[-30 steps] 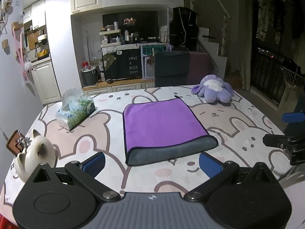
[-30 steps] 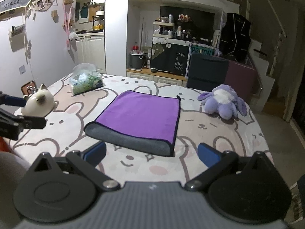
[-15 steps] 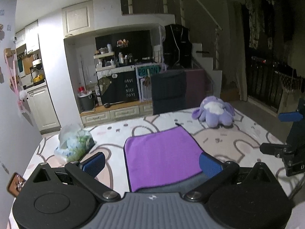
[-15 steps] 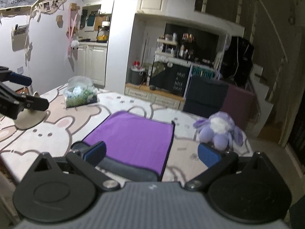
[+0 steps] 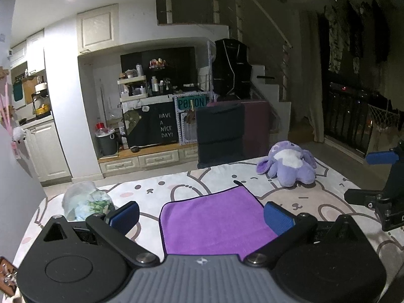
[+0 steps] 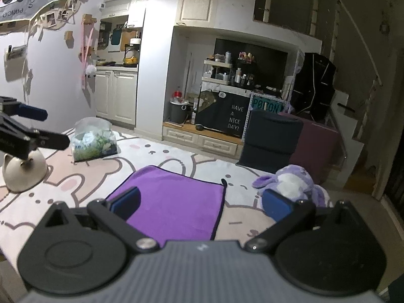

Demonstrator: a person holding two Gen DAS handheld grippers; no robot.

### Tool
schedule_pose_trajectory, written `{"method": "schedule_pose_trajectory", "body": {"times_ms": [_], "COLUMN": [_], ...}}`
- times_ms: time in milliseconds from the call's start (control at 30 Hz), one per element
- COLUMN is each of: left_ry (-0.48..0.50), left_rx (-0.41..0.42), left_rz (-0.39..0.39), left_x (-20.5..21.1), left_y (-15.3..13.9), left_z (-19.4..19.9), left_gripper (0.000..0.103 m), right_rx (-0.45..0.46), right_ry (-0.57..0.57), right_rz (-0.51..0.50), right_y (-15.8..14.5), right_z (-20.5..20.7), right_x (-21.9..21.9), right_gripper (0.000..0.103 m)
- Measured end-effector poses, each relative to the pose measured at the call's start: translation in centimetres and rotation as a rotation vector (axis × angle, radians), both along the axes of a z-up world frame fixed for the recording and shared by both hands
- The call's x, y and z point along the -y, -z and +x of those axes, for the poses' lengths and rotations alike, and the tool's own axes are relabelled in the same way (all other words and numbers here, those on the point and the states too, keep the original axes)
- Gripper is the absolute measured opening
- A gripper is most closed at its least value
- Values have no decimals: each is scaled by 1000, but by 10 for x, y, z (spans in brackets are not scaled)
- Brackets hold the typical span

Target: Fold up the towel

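Observation:
A purple towel lies folded flat on the bear-print table cover; it also shows in the right wrist view. My left gripper is open and empty, held above the towel's near edge. My right gripper is open and empty, also above the near side of the towel. Each gripper shows at the edge of the other's view: the right one and the left one. The towel's near fold is hidden behind the gripper bodies.
A purple plush toy lies at the far right of the table. A bag of tissues sits at the far left. A white cat-shaped pot stands at the left. A dark chair stands behind the table.
Both grippers have lifted and tilted up from the table. The towel now sits lower in both views, its grey near fold hidden. The towel has not moved.

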State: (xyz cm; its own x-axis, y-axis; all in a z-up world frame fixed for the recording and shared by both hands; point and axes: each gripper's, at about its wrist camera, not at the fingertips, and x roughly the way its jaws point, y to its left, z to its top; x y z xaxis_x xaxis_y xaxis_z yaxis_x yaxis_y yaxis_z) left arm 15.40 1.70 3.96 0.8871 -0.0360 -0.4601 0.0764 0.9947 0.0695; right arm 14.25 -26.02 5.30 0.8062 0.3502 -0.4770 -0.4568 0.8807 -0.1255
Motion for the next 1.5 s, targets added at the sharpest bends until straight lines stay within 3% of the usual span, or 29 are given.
{"method": "schedule_pose_trajectory", "body": {"times_ms": [567, 867, 1100, 1333, 1500], "left_ry": [20, 39, 24, 88, 124], "left_rx": [-148, -231, -302, -368, -420], "left_rz": [32, -83, -66, -53, -68], "left_x": [-19, -43, -53, -59, -61], "left_y": [75, 125, 153, 170, 178], "left_z": [61, 67, 71, 70, 70], "left_gripper": [103, 103, 102, 92, 81], "right_rx": [-147, -272, -351, -444, -512], "right_ry": [-87, -75, -105, -116, -133], "right_rz": [-84, -64, -42, -35, -28], "right_y": [61, 116, 139, 157, 169], "right_z": [67, 84, 95, 101, 101], "right_x": [-29, -28, -23, -16, -13], "right_gripper": [103, 103, 103, 102, 92]}}
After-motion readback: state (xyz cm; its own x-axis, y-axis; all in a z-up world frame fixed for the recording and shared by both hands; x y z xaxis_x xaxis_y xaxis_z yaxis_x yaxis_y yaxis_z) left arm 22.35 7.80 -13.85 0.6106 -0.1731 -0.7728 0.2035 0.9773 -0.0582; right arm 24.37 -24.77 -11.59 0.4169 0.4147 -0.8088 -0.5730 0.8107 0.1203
